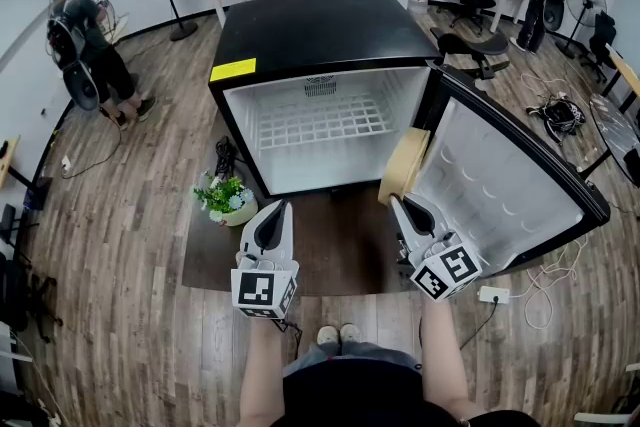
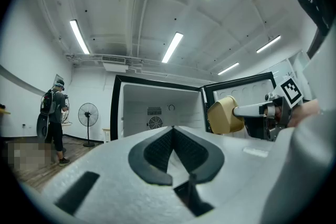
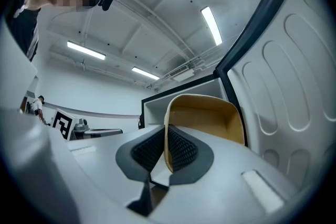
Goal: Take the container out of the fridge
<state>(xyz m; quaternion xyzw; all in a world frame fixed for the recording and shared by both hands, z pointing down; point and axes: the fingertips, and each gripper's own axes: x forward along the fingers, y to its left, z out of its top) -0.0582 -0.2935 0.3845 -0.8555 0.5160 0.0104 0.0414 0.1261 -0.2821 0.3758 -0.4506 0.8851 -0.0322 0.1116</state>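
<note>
The right tongs (image 3: 166,140) pinch the thin wall of the tan container (image 3: 207,118). It hangs in the air outside the fridge (image 1: 320,30), at about 4 o'clock of the open cavity and just beside the swung-open door (image 1: 500,190). The left tongs (image 2: 172,132) are pressed together with nothing between them, at 9 o'clock of the right pair. A potted plant (image 1: 225,198) stands at 10 o'clock of the left tongs. A white wire shelf (image 1: 318,125) sits inside the fridge.

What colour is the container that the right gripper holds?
Plain tan-beige; the container shows best in the right gripper view.
</note>
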